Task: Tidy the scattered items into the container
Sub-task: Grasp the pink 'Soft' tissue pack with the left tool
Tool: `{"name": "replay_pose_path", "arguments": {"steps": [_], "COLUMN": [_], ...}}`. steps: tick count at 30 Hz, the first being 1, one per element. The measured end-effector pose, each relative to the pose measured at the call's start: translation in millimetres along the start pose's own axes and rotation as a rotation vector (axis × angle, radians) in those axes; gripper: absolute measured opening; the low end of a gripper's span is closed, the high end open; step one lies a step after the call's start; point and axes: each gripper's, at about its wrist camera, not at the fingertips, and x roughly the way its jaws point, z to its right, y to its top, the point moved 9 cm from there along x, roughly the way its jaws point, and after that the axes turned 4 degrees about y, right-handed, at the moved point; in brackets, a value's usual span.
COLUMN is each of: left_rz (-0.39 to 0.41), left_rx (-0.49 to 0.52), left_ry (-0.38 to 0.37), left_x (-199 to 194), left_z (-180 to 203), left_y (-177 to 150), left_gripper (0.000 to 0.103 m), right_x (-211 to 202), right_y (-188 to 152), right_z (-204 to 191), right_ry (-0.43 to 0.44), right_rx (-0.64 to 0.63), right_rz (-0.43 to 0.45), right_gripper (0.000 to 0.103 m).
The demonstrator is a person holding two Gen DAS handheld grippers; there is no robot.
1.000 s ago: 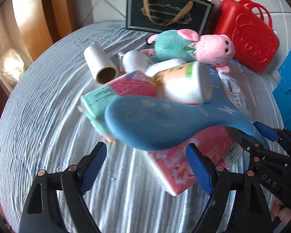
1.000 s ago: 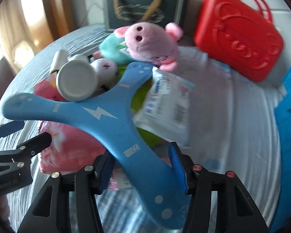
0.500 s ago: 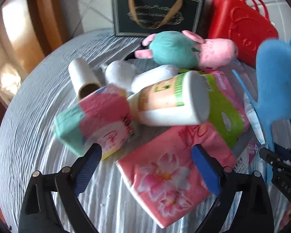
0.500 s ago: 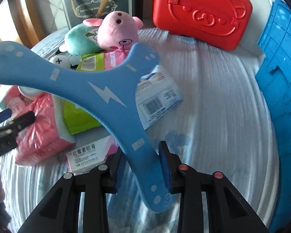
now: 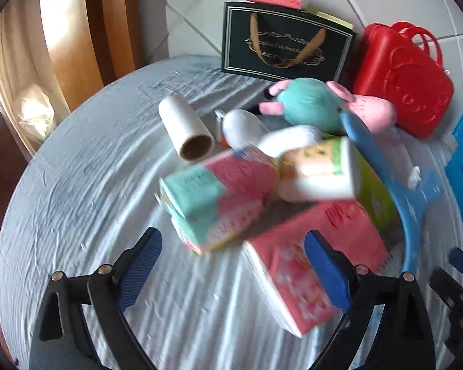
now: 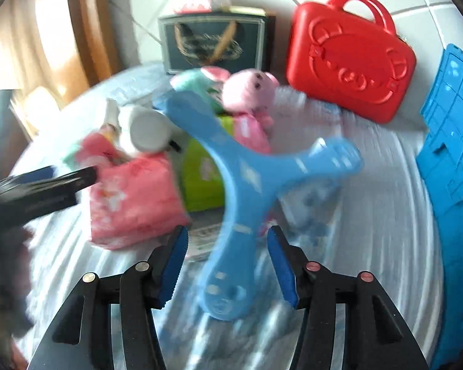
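Note:
A blue three-armed boomerang stands blurred between the pads of my right gripper. The jaws are opening, with a gap on either side of the arm between them. Its edge also shows in the left wrist view, where the boomerang is at the right. My left gripper stands wide open and holds nothing, just above a pink tissue pack and a pink-and-teal carton. A white bottle with a green label lies on the pile. The blue crate stands at the right.
A cardboard roll, a plush pig and a green pack lie on the grey cloth. Behind them stand a black gift bag and a red case. A wooden frame rises at the far left.
My right gripper carried the boomerang up off the pile and to the right, then its jaws parted from it. My left gripper spread wider and shifted over the tissue pack.

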Motion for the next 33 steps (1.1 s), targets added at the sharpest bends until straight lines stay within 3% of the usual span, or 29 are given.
{"name": "replay_pose_path", "arguments": {"steps": [2, 4, 8, 9, 11, 15, 21, 24, 28, 33], "left_rz": [-0.02, -0.065, -0.119, -0.085, -0.083, -0.139, -0.077, -0.114, -0.18, -0.139], "left_rx": [-0.008, -0.011, 0.059, 0.09, 0.142, 0.148, 0.179, 0.244, 0.29, 0.29], "left_ry": [0.036, 0.025, -0.073, -0.042, -0.038, -0.142, -0.222, -0.195, -0.186, -0.095], "left_x": [19.1, 35.7, 30.5, 21.8, 10.1, -10.3, -51.7, -38.1, -21.9, -4.7], "left_z": [-7.4, -8.7, 9.5, 9.1, 10.5, 16.2, 60.7, 91.0, 118.1, 119.8], "left_y": [5.2, 0.9, -19.0, -22.9, -32.9, -54.3, -43.0, -49.4, -72.7, -79.0], "left_gripper": [0.094, 0.094, 0.094, 0.089, 0.089, 0.089, 0.095, 0.095, 0.095, 0.094], "right_x": [-1.3, 9.5, 46.8, 51.3, 50.8, 42.4, 14.2, 16.9, 24.7, 49.2], "right_y": [-0.8, -7.0, -25.7, -29.4, -28.7, -26.9, -25.5, -25.2, -20.0, -10.0], "right_z": [-14.8, -30.6, -39.1, -37.9, -31.8, -13.5, 36.7, 62.2, 77.2, 71.3], "right_ry": [0.059, 0.098, 0.078, 0.075, 0.06, 0.038, -0.031, -0.06, -0.026, 0.043], "right_rx": [-0.011, -0.018, -0.01, -0.003, 0.01, 0.029, 0.127, 0.174, 0.227, 0.277], "right_rz": [-0.007, -0.05, -0.139, -0.148, -0.134, -0.142, -0.105, -0.115, -0.114, -0.115], "right_gripper": [0.045, 0.043, 0.043, 0.043, 0.043, 0.043, 0.045, 0.045, 0.045, 0.046]}}
